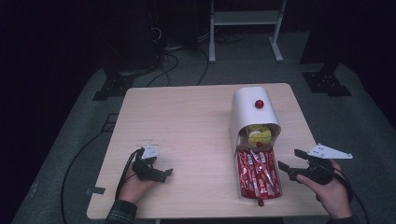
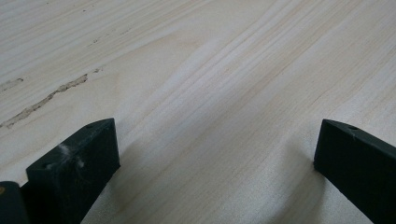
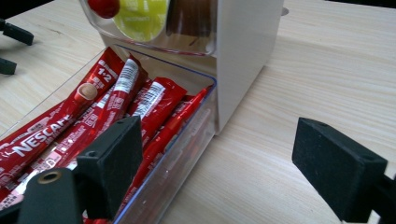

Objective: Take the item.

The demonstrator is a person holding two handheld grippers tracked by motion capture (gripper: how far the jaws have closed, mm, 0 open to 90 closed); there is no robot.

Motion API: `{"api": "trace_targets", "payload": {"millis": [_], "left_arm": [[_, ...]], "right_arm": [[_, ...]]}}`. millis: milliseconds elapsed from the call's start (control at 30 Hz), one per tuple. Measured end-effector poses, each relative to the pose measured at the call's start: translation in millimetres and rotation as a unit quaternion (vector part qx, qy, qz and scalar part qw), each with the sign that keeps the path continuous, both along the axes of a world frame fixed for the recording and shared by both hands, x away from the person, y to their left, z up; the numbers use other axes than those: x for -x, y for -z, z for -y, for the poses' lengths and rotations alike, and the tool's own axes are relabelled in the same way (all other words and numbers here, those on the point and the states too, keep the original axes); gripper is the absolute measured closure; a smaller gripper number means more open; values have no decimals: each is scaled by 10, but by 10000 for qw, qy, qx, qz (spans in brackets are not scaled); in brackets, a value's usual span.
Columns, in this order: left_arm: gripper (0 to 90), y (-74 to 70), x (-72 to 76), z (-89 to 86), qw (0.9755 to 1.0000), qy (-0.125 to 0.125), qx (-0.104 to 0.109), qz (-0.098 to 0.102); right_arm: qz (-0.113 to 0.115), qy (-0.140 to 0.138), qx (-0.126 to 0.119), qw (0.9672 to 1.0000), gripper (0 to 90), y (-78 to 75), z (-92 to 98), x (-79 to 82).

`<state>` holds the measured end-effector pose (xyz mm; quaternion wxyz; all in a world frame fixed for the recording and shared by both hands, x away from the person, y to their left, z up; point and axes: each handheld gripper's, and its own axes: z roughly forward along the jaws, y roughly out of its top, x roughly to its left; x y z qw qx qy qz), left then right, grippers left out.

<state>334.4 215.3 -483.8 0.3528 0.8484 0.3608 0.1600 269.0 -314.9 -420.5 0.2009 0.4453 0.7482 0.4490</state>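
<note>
From the high view, a white cabinet (image 1: 254,112) with a rounded top stands at about 2 o'clock on the table (image 1: 187,121), its clear drawer (image 1: 243,193) pulled out toward 6 o'clock and packed with red sachets (image 1: 258,175). A red knob (image 1: 259,104) sits on the cabinet's top, a second on the drawer front (image 1: 260,202). Above the drawer, a compartment holds yellow-lidded capsules (image 1: 258,135).

The right gripper view adds what the high view cannot: the sachets (image 3: 70,126) read "Nescafé" and "1+2", the drawer wall (image 3: 173,158) is clear plastic with a bluish rim, and the cabinet's side (image 3: 243,56) meets the table (image 3: 280,154) squarely. One yellow capsule lid (image 3: 140,16) shows behind a clear door. The left gripper view gives the table's pale wood grain (image 2: 210,93) close up, with a rough scratch (image 2: 46,98) at 9 o'clock.

The right gripper (image 1: 288,161), at 4 o'clock on the table, is spread wide and holds nothing; one jaw hangs over the drawer's sachets, the other over bare table just beside the drawer. In its own view (image 3: 217,158) the gap is broad. The left gripper (image 1: 163,172), at 7 o'clock and well apart from the cabinet, is also released and empty, its jaws (image 2: 217,154) wide over bare wood.

Grey carpet (image 1: 70,135) surrounds the table; cables (image 1: 168,65) trail across it, and a white frame (image 1: 245,28) stands at 12 o'clock in a dark room.
</note>
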Motion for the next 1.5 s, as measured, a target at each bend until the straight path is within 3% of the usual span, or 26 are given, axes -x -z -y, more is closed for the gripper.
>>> {"api": "trace_targets", "payload": {"millis": [1500], "left_arm": [[0, 0, 0, 0, 10000, 0, 1, -1]], "right_arm": [[28, -598, 71, 9982, 157, -44, -413, 38]]}}
